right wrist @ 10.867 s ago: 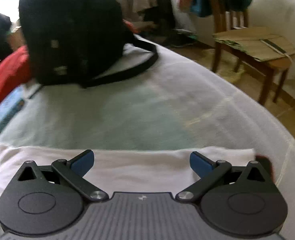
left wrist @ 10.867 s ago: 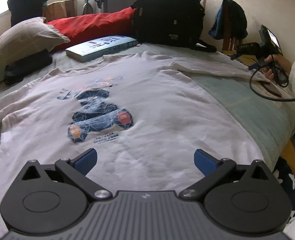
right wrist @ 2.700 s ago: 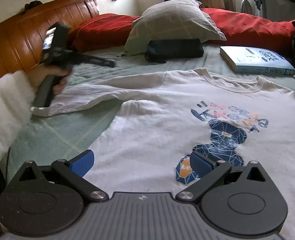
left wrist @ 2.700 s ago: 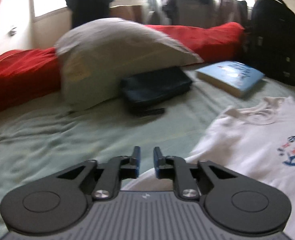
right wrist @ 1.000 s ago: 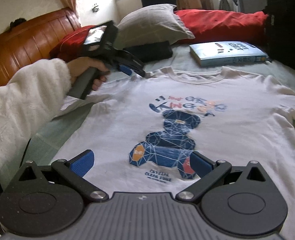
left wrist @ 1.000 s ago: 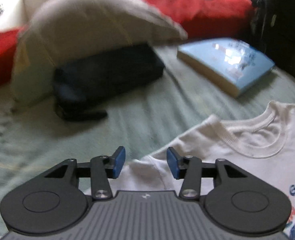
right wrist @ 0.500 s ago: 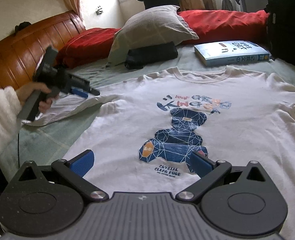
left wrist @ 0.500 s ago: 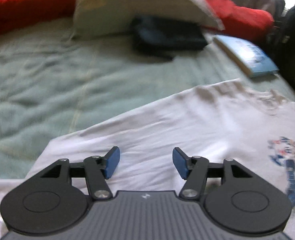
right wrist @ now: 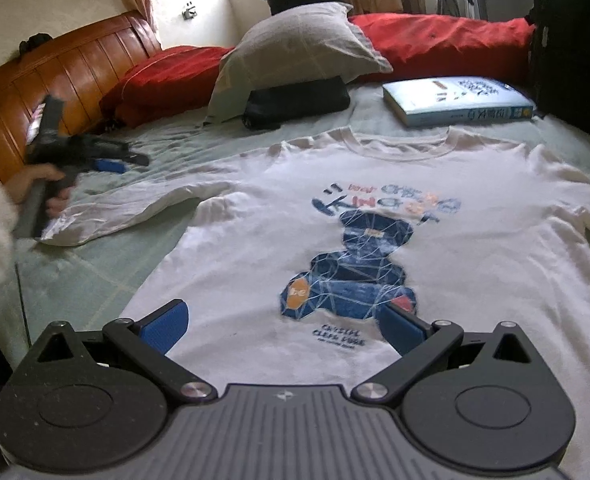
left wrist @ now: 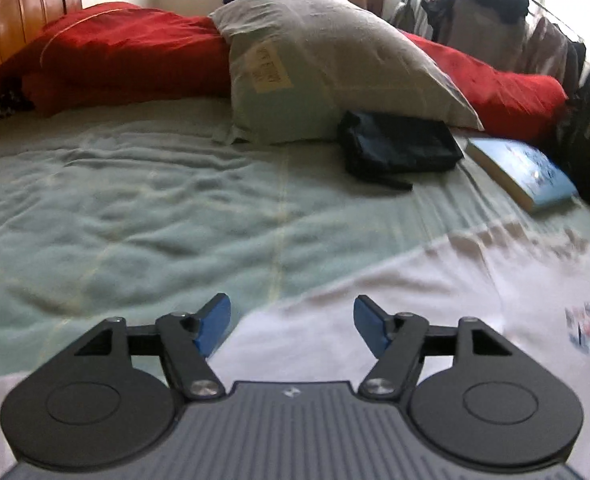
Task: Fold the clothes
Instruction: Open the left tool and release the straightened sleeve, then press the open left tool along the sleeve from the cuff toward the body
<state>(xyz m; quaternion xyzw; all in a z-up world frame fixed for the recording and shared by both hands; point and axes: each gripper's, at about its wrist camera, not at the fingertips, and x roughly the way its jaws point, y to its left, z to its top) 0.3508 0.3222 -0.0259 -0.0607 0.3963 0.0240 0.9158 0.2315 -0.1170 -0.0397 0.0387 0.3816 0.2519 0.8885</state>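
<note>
A white long-sleeved shirt (right wrist: 375,240) with a blue bear print lies flat, front up, on the green bedspread (right wrist: 95,276). Its left sleeve (right wrist: 135,204) stretches out toward the headboard side. My left gripper (left wrist: 291,326) hovers over that sleeve (left wrist: 355,308), its jaws opening with nothing between them; the right wrist view shows the left gripper (right wrist: 113,162) held by a hand above the sleeve's end. My right gripper (right wrist: 281,326) stands open over the shirt's lower hem, empty.
A grey pillow (right wrist: 299,52), red bedding (right wrist: 447,48), a dark pouch (right wrist: 295,104) and a blue book (right wrist: 459,100) lie beyond the collar. A black backpack (right wrist: 575,40) stands at the far right. The wooden headboard (right wrist: 47,88) bounds the left side.
The left gripper has drawn back from the shirt's shoulder out along the sleeve toward the headboard side, and its jaws have widened. The right gripper has stayed put.
</note>
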